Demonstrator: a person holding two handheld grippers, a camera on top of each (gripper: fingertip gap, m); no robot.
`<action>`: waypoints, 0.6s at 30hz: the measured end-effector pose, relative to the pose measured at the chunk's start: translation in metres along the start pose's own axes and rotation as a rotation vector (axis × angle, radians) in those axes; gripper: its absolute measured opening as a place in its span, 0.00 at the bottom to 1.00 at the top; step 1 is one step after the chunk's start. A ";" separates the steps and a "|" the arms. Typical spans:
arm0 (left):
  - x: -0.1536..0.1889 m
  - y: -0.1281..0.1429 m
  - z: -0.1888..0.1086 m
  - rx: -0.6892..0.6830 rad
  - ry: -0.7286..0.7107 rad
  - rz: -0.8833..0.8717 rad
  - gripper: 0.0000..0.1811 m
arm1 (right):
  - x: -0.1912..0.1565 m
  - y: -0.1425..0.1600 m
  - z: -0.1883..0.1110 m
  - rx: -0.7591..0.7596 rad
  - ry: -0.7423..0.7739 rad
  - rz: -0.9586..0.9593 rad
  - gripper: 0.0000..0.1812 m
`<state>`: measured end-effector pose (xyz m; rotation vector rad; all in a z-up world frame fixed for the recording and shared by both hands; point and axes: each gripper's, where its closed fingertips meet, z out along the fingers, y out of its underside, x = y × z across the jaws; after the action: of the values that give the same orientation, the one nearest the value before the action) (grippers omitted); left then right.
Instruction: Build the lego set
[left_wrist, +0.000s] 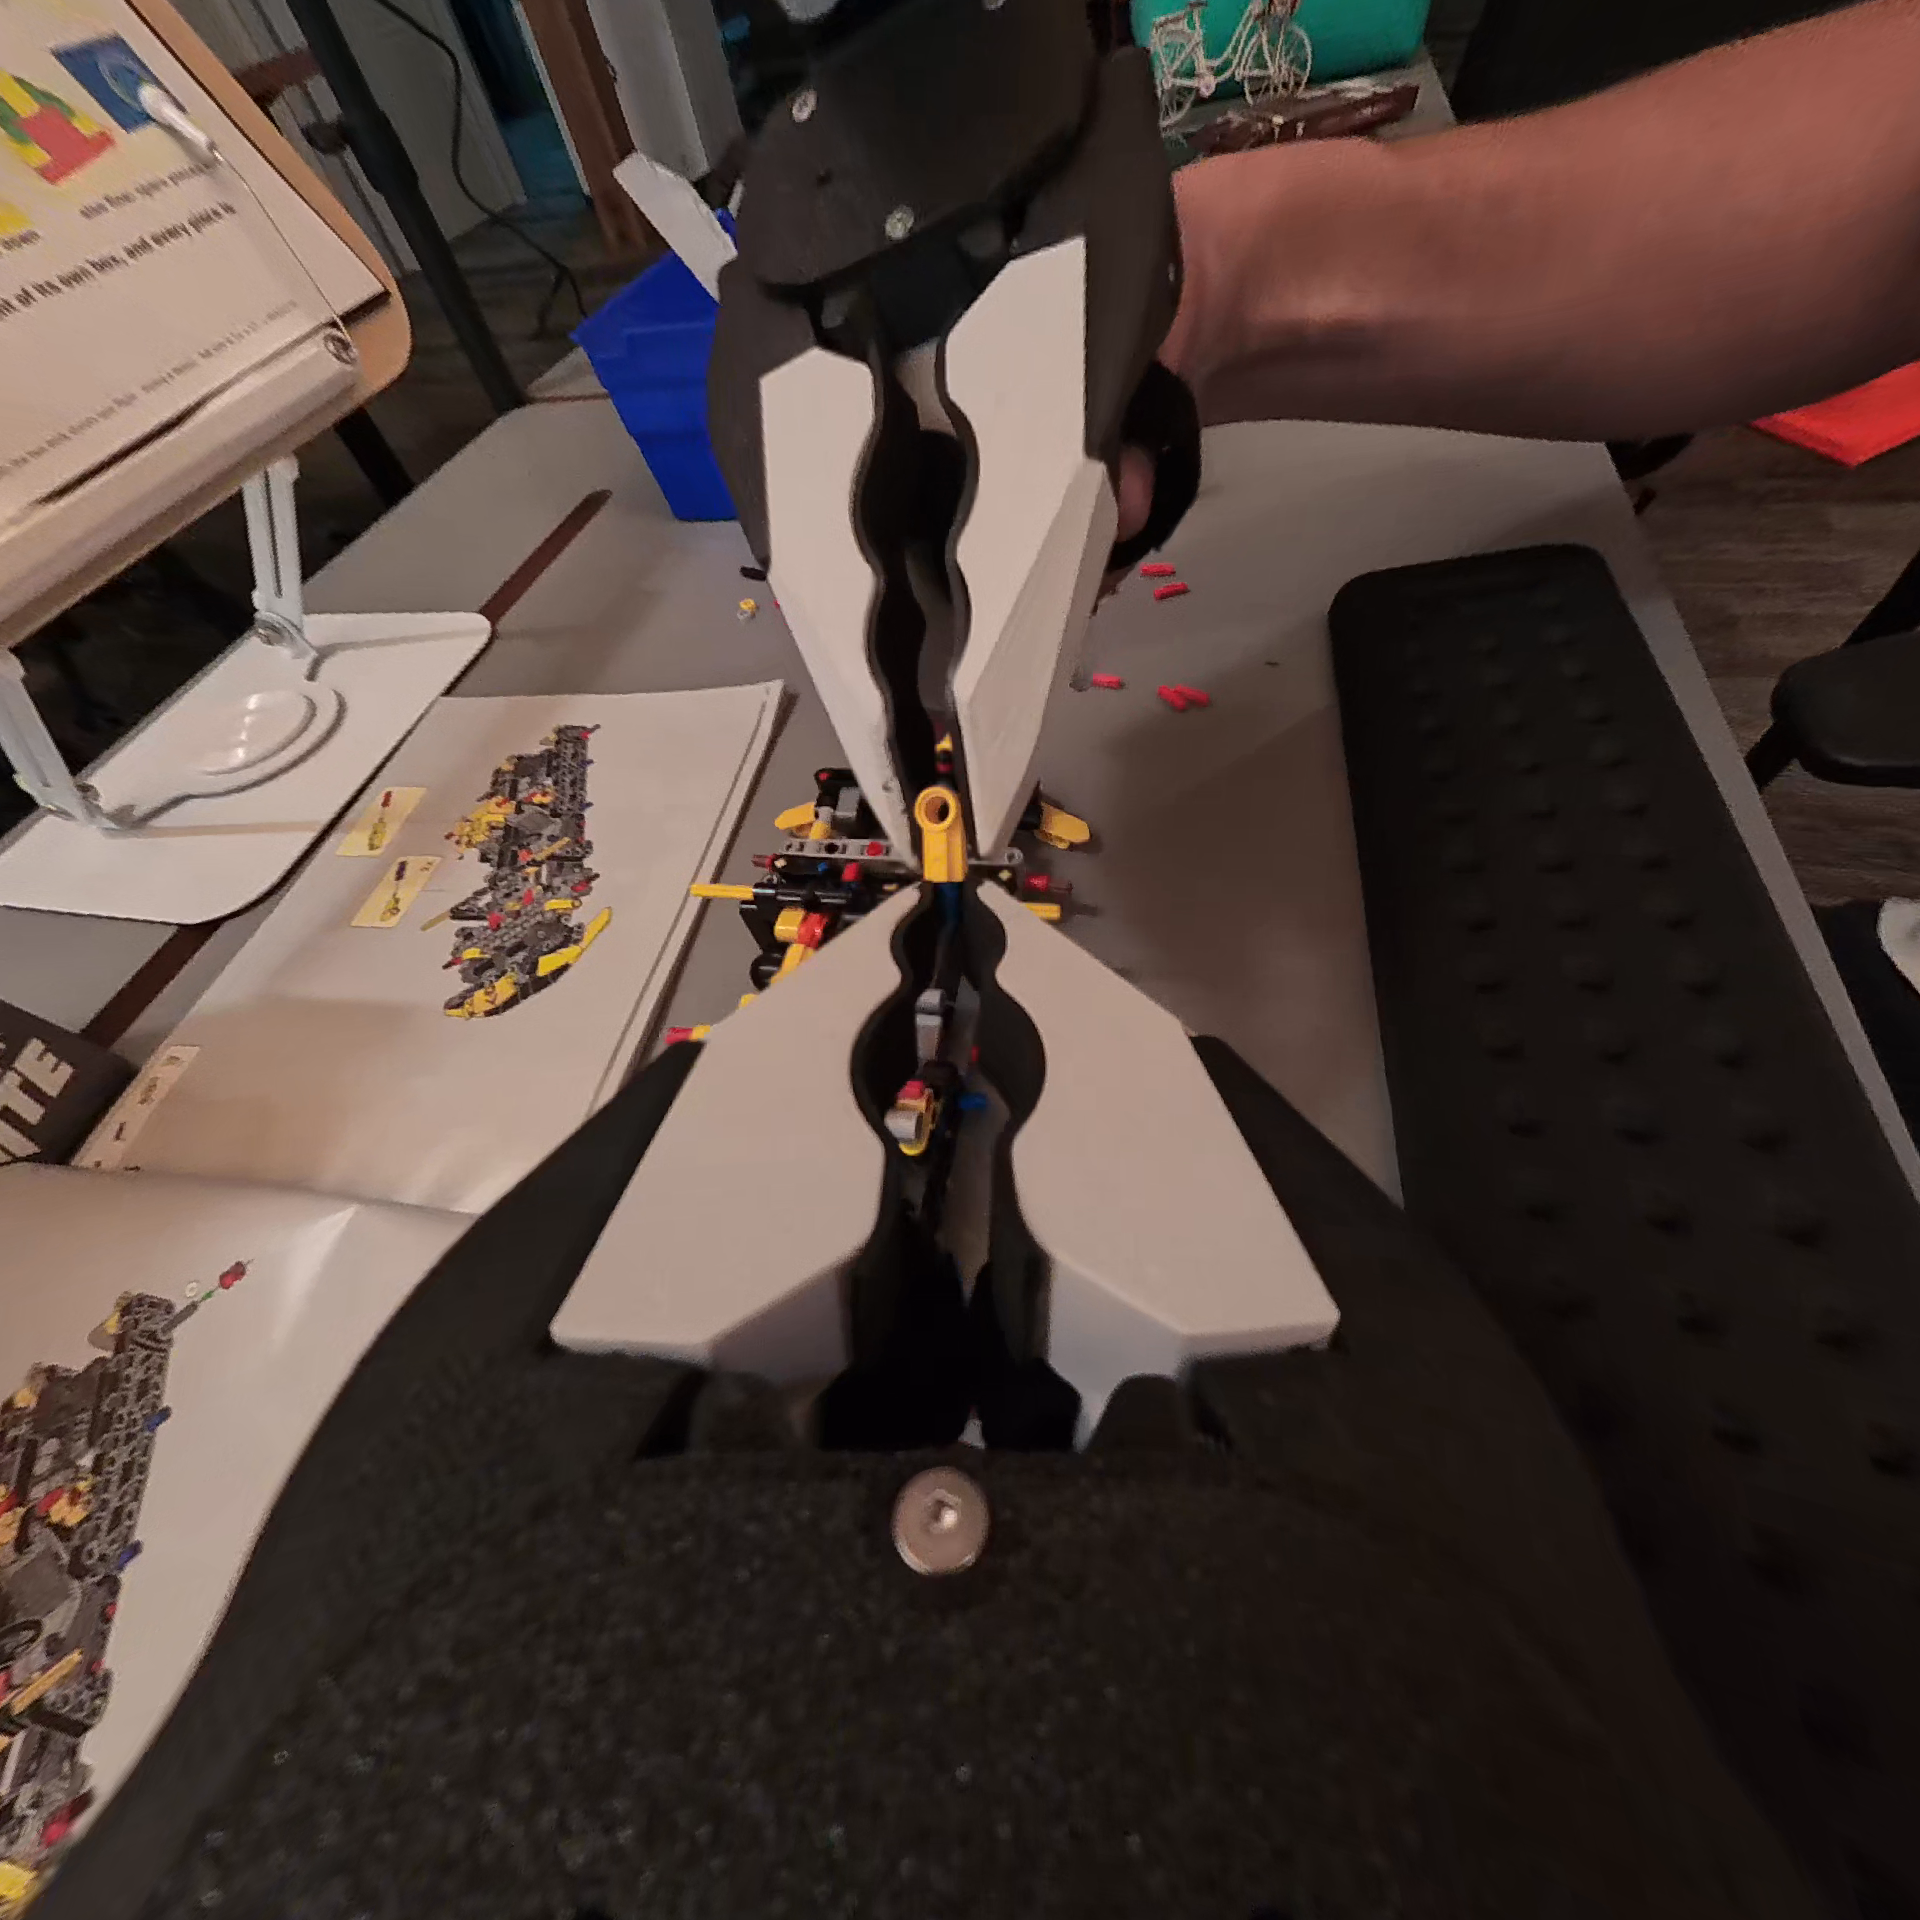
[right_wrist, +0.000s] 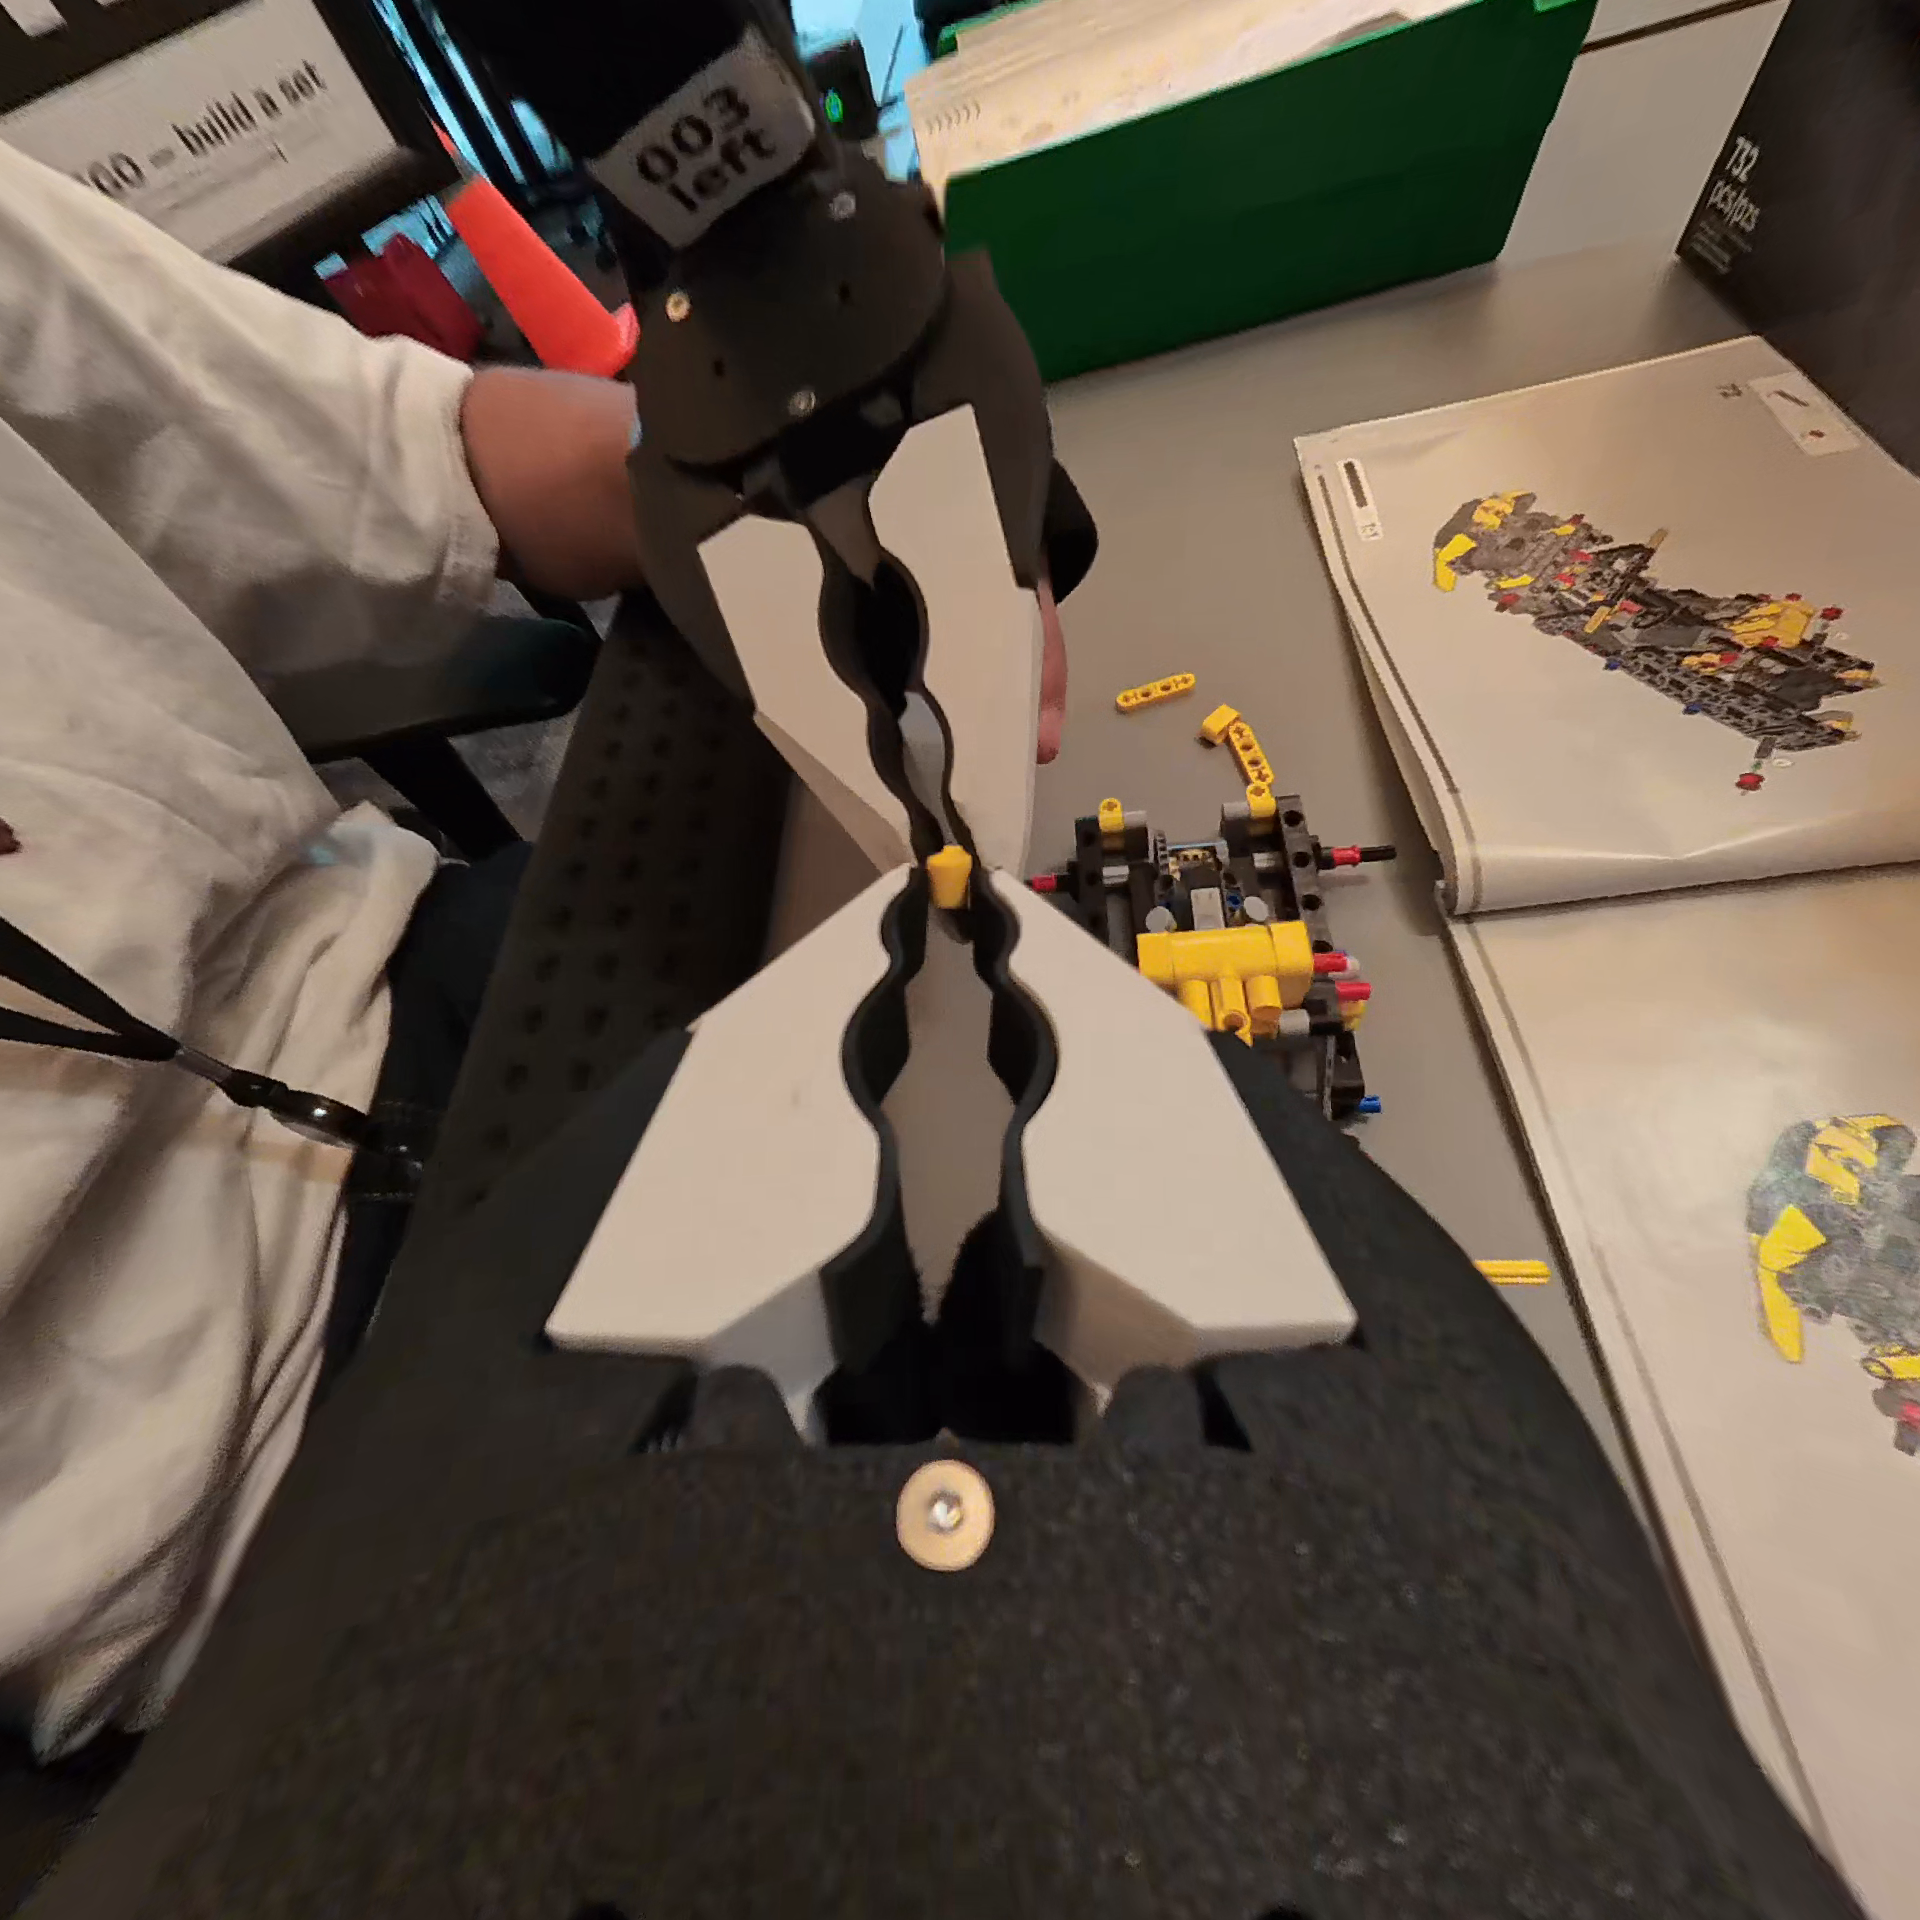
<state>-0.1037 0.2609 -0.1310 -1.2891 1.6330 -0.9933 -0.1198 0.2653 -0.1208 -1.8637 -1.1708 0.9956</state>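
Both tools, left (left_wrist: 940, 894) and right (right_wrist: 948, 883), pinch small yellow connector (right_wrist: 948, 875); black-yellow chassis (right_wrist: 1226, 935) partly built, loose beams (right_wrist: 1155, 691) remain.

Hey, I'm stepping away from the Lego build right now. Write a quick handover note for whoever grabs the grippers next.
Right gripper: shut on a small yellow connector, held above the table.
Left gripper: tip to tip with the right one, jaws nearly closed at the connector's end. I cannot tell whether it grips.
Parts: the partly built black-and-yellow model sits on the table beside the open instruction booklet. A loose yellow beam and red pins lie nearby.
Done: part of the model.
Left: probably fit the connector, then the loose parts.
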 end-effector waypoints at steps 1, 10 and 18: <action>0.001 0.001 0.001 -0.007 0.013 -0.014 0.02 | 0.000 0.001 0.002 -0.013 0.005 -0.011 0.04; -0.003 0.008 -0.002 -0.024 0.045 -0.057 0.02 | 0.006 0.002 0.000 -0.021 0.021 -0.062 0.03; -0.035 0.048 -0.004 -0.167 0.042 -0.081 0.34 | 0.070 0.020 -0.032 -0.211 -0.037 0.109 0.03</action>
<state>-0.1181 0.3038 -0.1692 -1.4648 1.7376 -0.9536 -0.0635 0.3186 -0.1405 -2.1024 -1.2482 1.0022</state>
